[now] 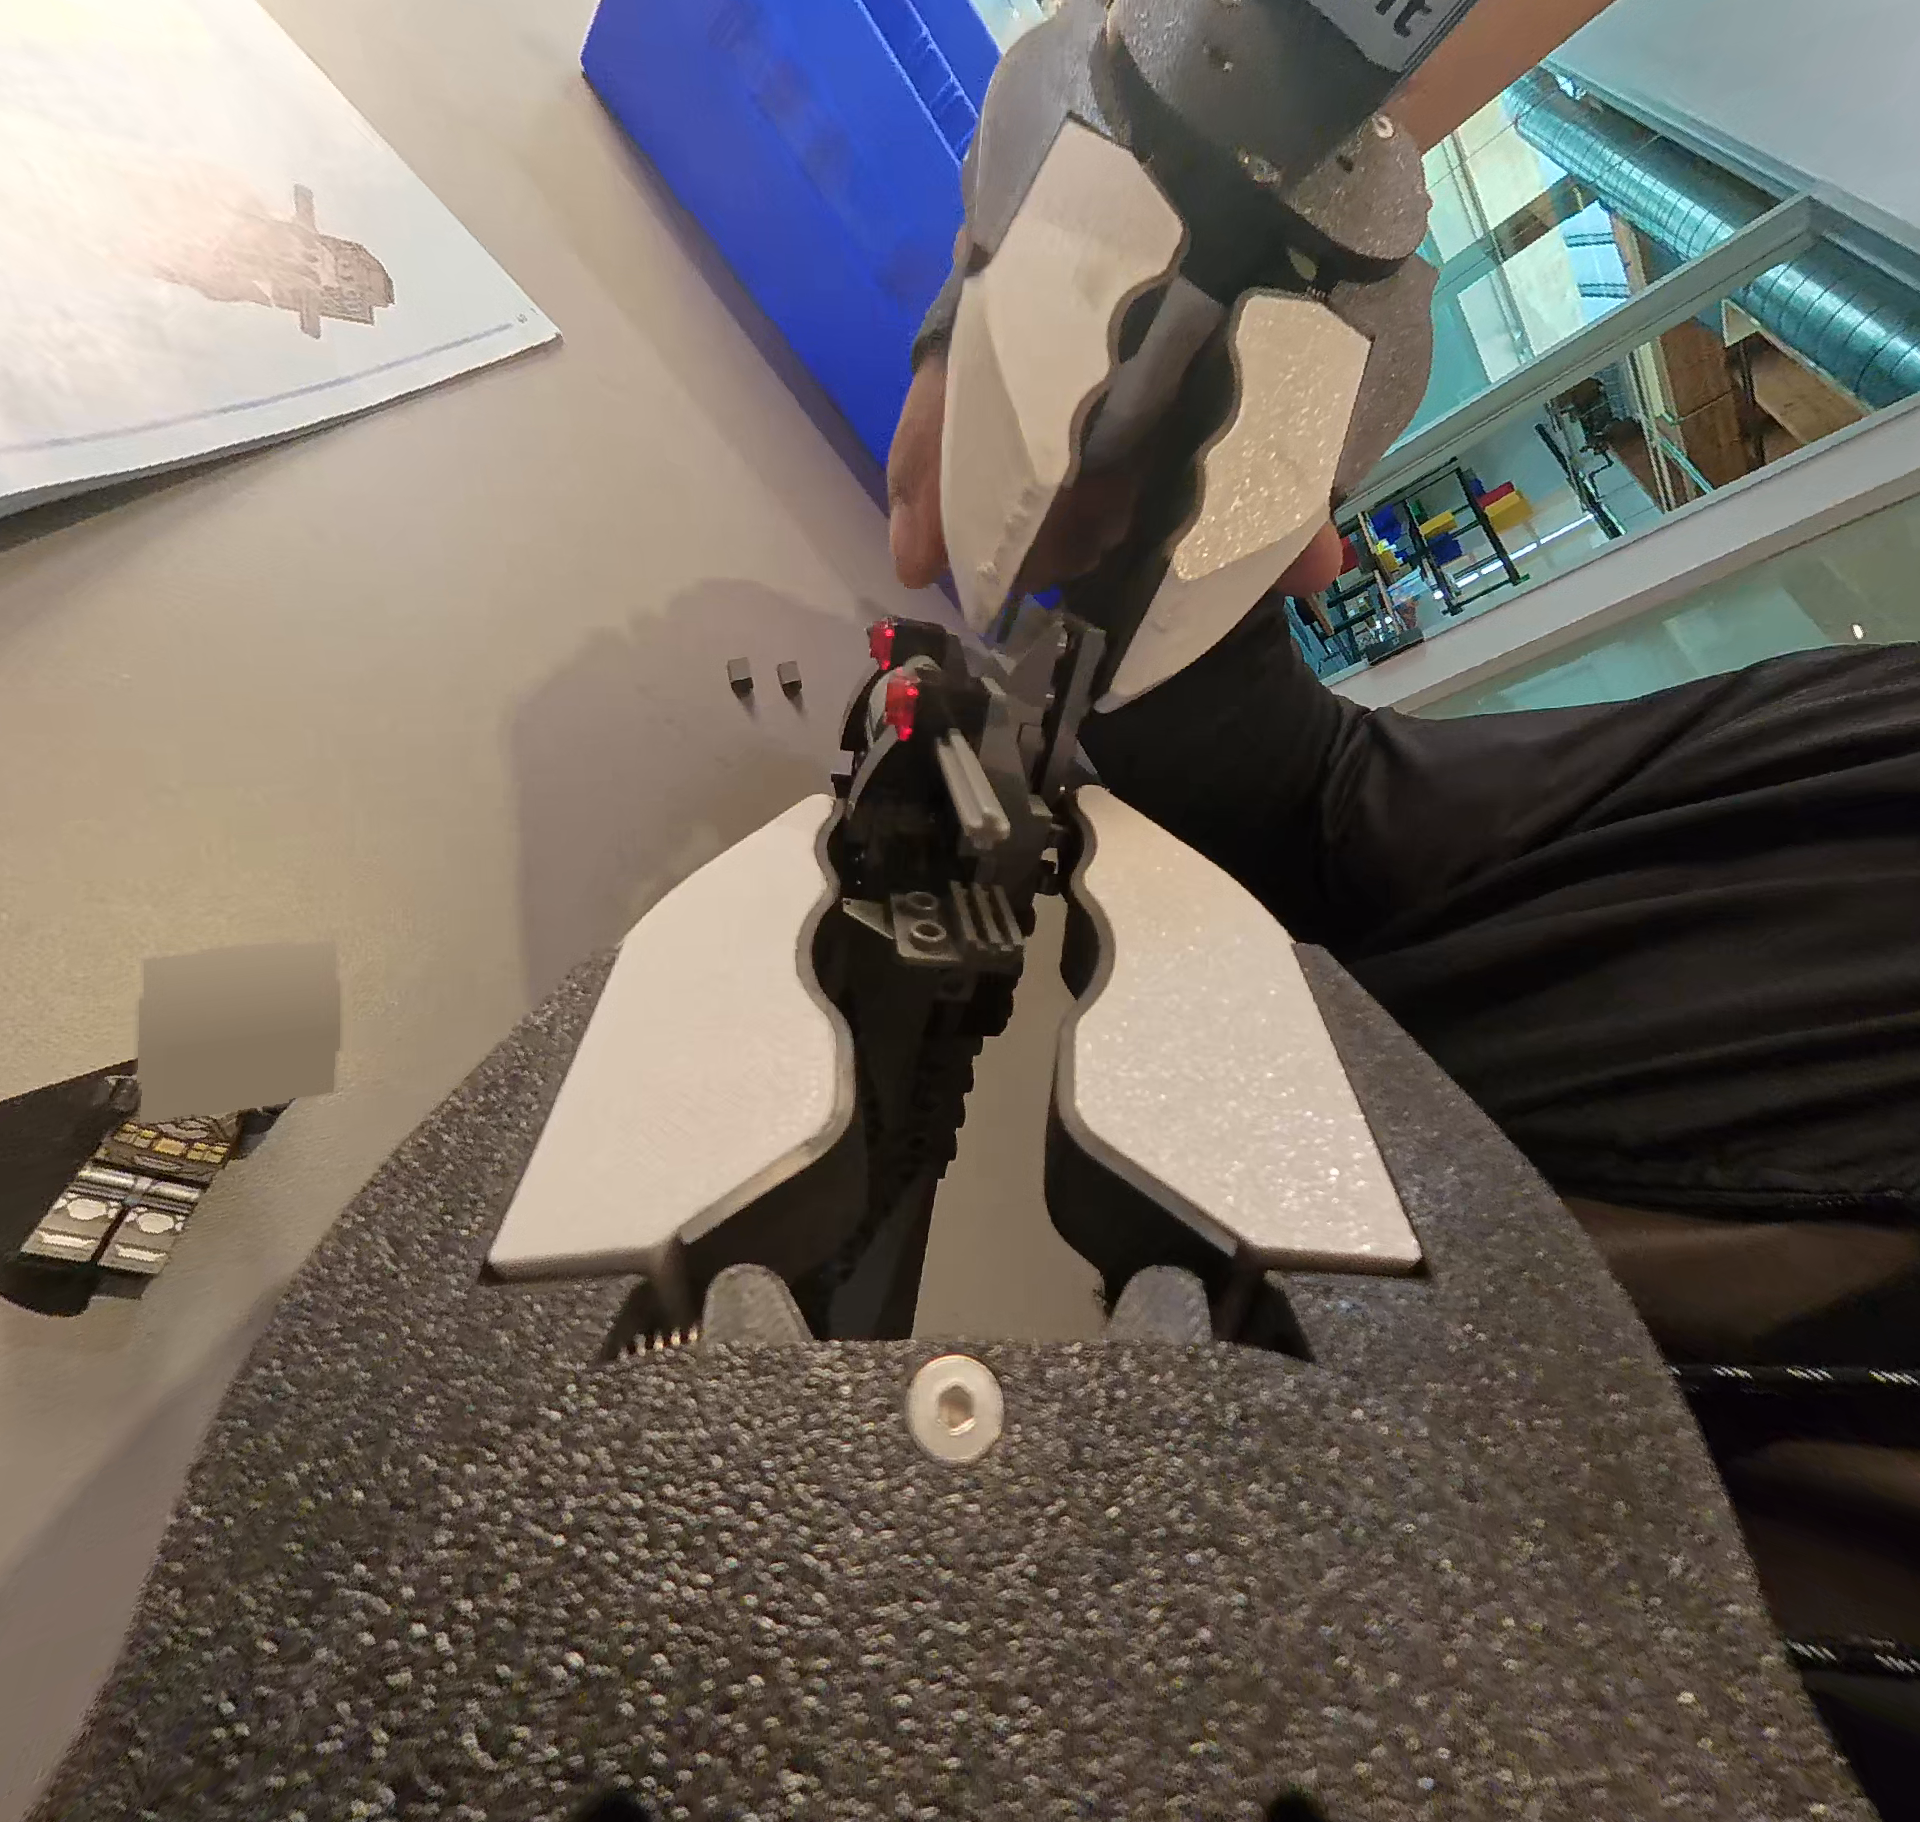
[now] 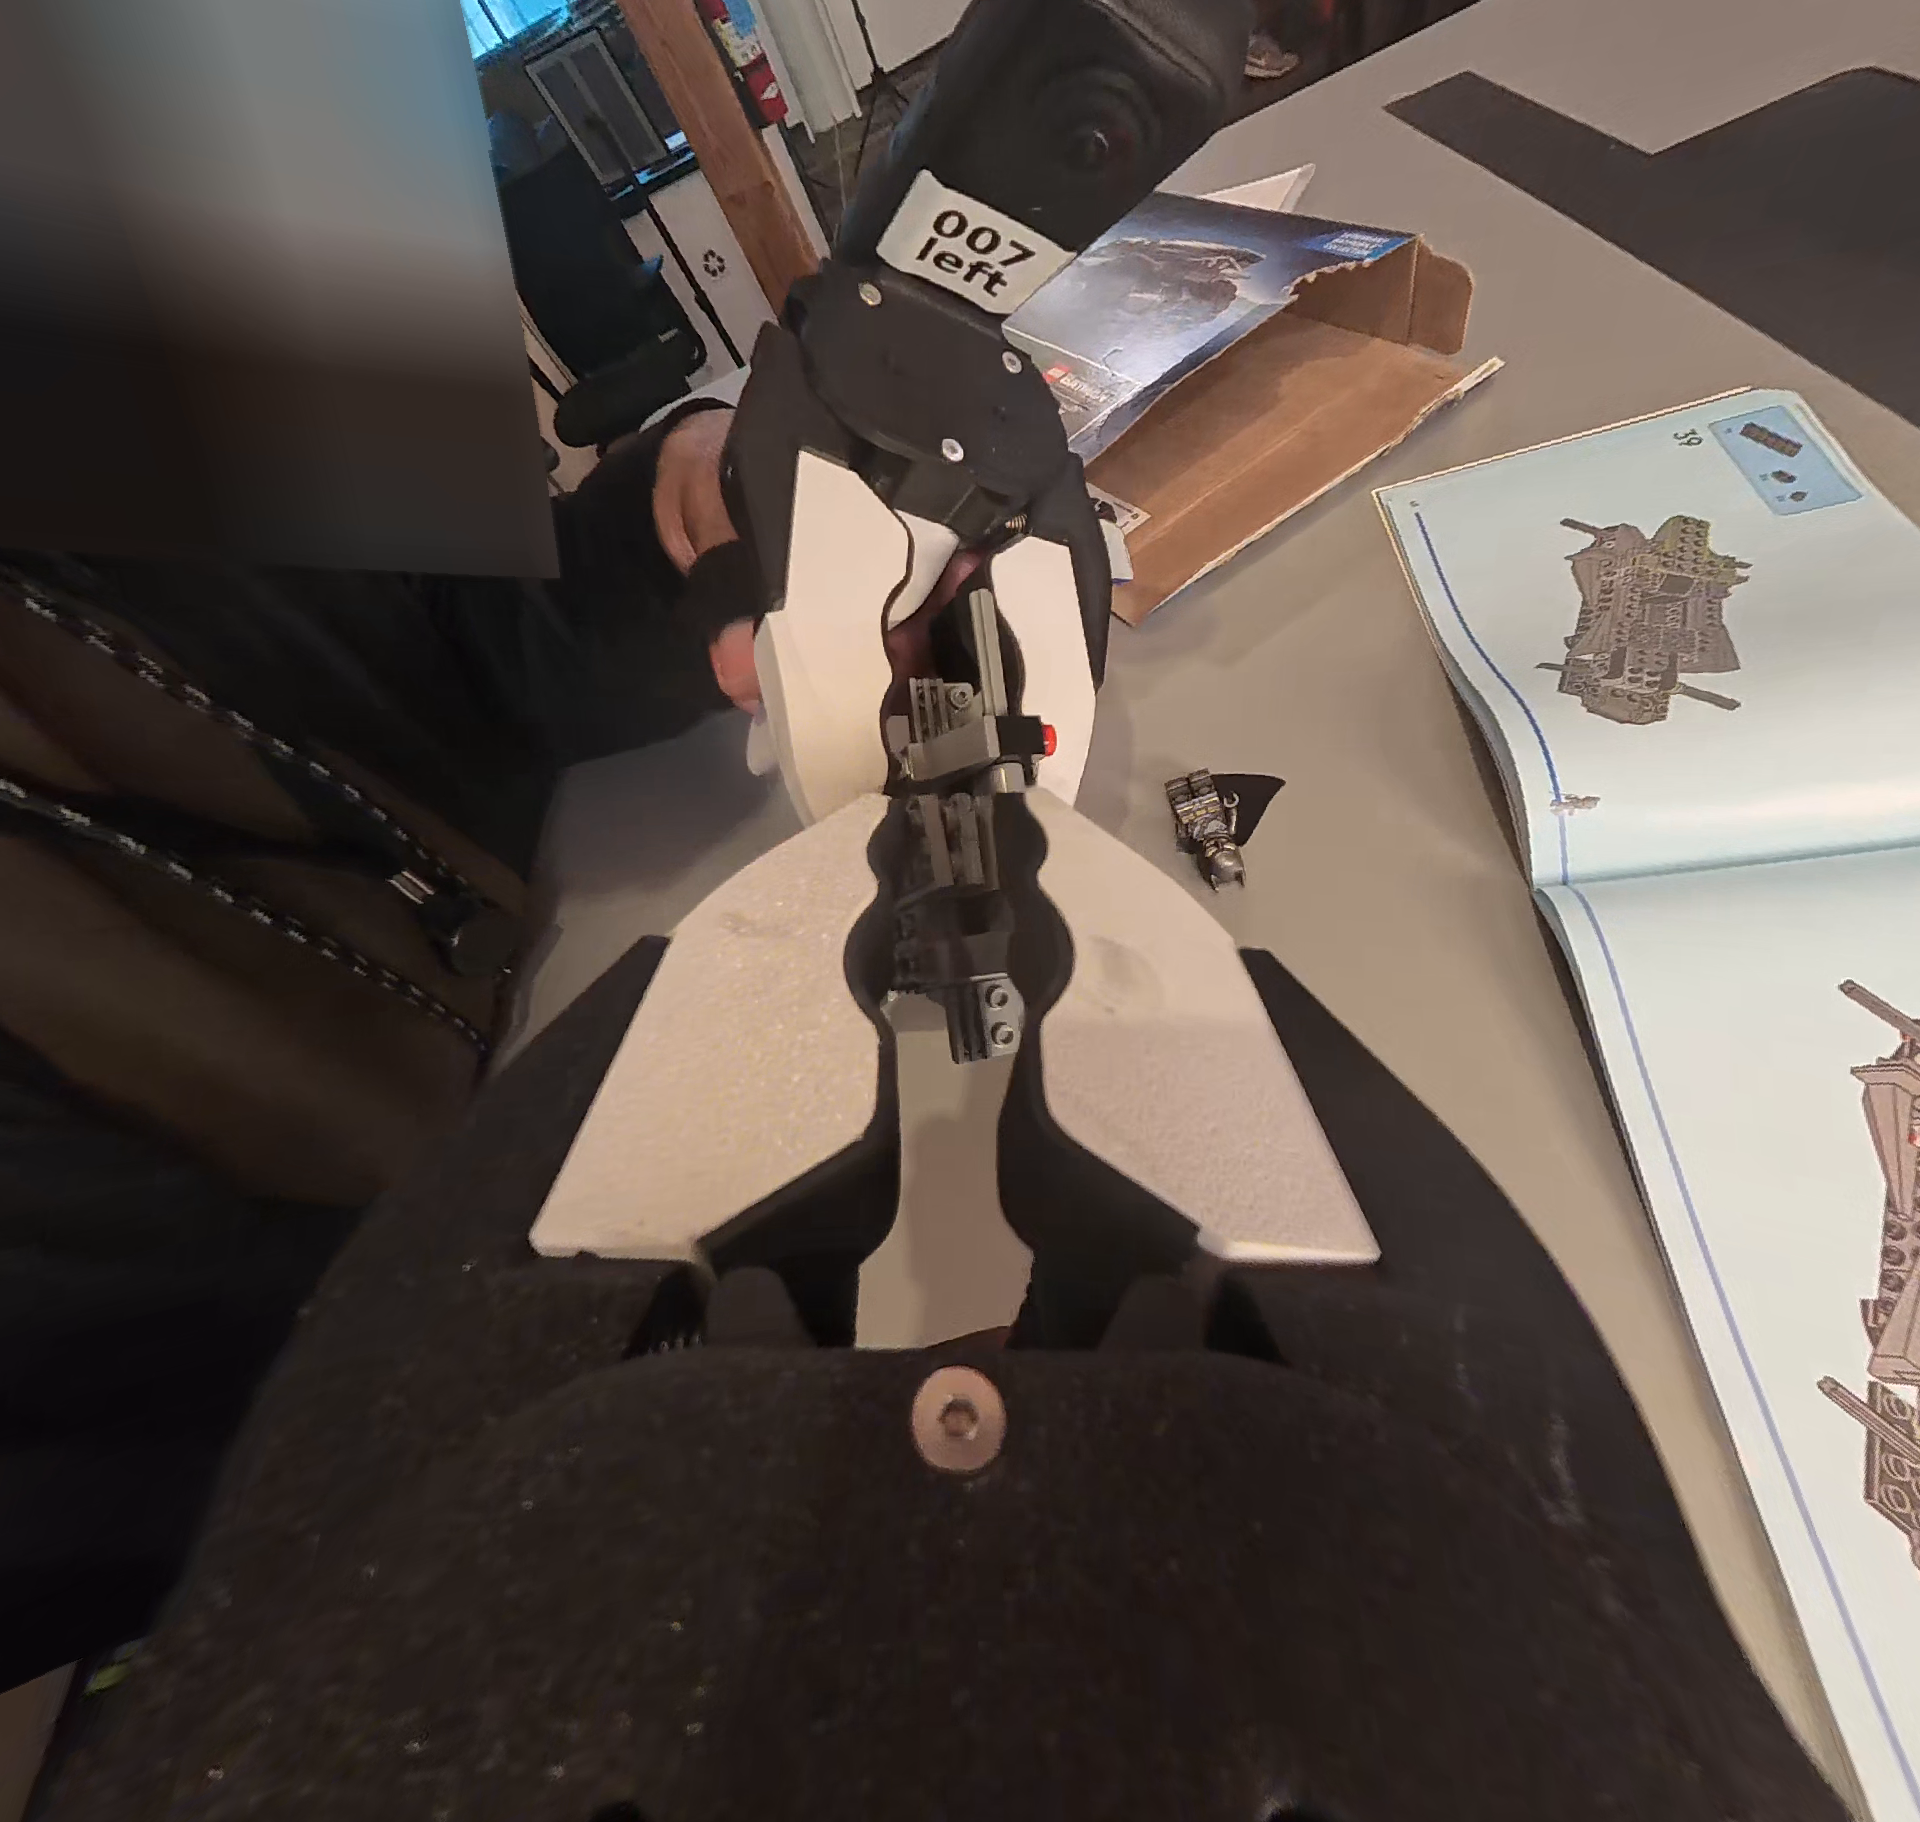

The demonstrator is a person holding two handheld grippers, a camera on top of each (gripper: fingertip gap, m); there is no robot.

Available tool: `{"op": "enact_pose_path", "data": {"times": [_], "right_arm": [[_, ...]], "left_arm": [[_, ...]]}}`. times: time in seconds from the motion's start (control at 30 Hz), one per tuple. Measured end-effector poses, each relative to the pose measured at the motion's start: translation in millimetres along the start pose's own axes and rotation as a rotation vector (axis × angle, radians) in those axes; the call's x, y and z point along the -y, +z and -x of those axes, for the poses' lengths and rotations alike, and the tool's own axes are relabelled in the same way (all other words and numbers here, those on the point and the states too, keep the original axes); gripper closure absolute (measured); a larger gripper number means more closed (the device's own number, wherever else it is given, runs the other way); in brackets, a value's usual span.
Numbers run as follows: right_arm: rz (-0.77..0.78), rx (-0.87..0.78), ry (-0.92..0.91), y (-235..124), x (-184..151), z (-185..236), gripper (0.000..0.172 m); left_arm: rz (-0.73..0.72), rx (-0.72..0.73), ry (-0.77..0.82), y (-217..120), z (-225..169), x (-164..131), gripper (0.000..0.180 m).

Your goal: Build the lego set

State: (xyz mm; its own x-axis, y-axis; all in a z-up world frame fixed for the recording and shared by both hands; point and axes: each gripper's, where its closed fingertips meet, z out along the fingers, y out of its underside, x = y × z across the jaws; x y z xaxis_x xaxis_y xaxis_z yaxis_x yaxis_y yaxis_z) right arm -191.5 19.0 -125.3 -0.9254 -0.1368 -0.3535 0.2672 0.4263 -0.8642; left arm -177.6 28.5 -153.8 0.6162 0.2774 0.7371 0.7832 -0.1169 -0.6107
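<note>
A black and grey brick model (image 1: pixel 904 785) with red clear studs (image 1: pixel 902 702) is held in the air between both grippers. My left gripper (image 1: pixel 951 816) is shut on its near end, white pads pressing both sides. My right gripper (image 1: pixel 1049 655) comes in from above and pinches the model's far grey part. In the right wrist view my right gripper (image 2: pixel 951 811) is shut on the model (image 2: pixel 951 733), which runs back between its fingers. The left gripper (image 2: pixel 966 744) faces it and grips the other end by the red stud (image 2: pixel 1047 736).
Two small dark pieces (image 1: pixel 740 674) lie on the grey table (image 1: pixel 416 733). A blue bin (image 1: pixel 790 162) stands behind. An open instruction booklet (image 2: pixel 1714 733), a minifigure with a black cape (image 2: pixel 1216 827) and a torn cardboard box (image 2: pixel 1278 401) lie to the right. A person's black sleeve (image 1: pixel 1455 889) is close. Both grippers' tips are close together, under 4 cm apart.
</note>
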Motion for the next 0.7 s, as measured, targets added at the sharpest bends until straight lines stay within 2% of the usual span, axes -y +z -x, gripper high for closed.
{"op": "enact_pose_path", "data": {"times": [0.1, 0.7], "right_arm": [[-0.008, 0.011, -0.002, 1.3, 0.4, 1.4, 0.161], [-0.050, 0.033, -0.010, 4.6, 2.6, -1.1, 0.161]], "left_arm": [[0.002, 0.000, 0.001, -0.2, 0.0, -0.5, 0.142], [-0.013, 0.004, -0.003, -2.8, 2.2, 0.3, 0.143]]}}
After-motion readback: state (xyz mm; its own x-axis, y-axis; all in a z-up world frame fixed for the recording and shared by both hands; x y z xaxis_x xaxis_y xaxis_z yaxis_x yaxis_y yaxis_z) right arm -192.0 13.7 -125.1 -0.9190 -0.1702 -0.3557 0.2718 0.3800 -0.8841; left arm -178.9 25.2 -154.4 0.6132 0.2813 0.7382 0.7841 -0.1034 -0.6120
